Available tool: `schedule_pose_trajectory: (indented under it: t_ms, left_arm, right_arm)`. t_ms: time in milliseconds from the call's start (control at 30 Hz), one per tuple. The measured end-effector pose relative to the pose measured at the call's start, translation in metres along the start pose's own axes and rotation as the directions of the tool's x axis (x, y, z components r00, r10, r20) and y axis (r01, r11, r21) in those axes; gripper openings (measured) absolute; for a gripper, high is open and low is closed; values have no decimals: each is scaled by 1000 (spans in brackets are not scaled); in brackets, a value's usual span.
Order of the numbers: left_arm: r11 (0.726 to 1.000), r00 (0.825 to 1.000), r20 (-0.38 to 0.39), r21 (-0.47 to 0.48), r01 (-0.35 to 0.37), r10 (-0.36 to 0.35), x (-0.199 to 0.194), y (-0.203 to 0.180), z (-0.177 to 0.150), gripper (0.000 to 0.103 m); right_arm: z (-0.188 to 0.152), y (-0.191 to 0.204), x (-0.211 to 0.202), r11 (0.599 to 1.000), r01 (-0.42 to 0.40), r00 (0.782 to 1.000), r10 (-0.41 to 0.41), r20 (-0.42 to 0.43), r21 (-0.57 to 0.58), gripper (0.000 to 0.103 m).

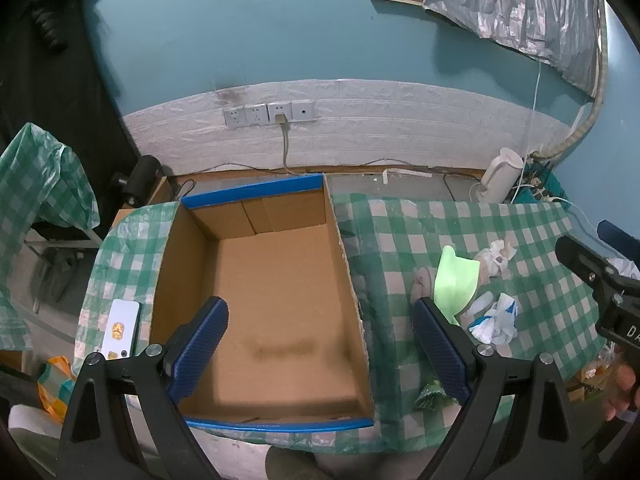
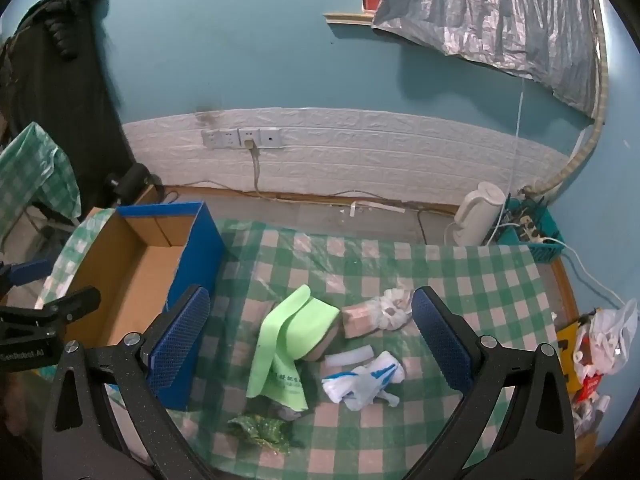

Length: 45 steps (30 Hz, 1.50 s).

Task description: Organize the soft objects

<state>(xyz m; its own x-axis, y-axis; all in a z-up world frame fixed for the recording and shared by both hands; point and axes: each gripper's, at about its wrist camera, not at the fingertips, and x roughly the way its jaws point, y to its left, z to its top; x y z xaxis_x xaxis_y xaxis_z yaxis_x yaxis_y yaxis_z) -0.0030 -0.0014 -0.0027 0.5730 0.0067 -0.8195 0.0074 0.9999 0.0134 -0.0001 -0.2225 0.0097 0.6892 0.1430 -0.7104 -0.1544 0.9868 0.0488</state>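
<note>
L wrist view: left gripper [image 1: 320, 344] released, nothing between its fingers, hanging over one cardboard box [image 1: 272, 280], inside bare. To its right on the worktop [image 1: 540, 300]: 1 green cloth [image 1: 456, 280], 2 crumpled white bags.

R wrist view: right gripper [image 2: 310, 342] released too, above the checked worktop [image 2: 460, 272]. Between its fingers, below: 1 green cloth [image 2: 288, 340], 1 white-blue bag [image 2: 364, 380], 1 clear bag [image 2: 390, 308], 1 dark green wad [image 2: 260, 430]. Box [image 2: 160, 272] wall just left of the pile; open room right.

Box [image 2: 132, 280] on table [image 2: 460, 280] left; bags [image 2: 360, 380], cloth [image 2: 288, 340] in heap right of it; kettle [image 2: 478, 212] behind.
</note>
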Motion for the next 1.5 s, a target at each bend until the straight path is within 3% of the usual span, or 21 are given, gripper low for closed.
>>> schedule_pose_trajectory:
  t_ms: [467, 967, 1133, 1500]
  left_arm:
    - [1000, 1000, 7, 5, -9, 8, 2, -4, -4, 94]
    - [999, 1000, 4, 21, -27, 27, 8, -5, -11, 94]
    - [999, 1000, -2, 21, -27, 27, 7, -6, -11, 94]
    - [1000, 1000, -9, 16, -24, 25, 6, -7, -12, 94]
  right_arm:
    - [5, -4, -2, 1000, 1, 1000, -1, -8, 0, 101]
    - [6, 8, 13, 1000, 23, 985, -26, -171, -18, 101]
    - [5, 2, 19, 1000, 11, 976, -5, -216, 24, 101]
    - [11, -6, 20, 997, 11, 975, 5, -223, 70, 101]
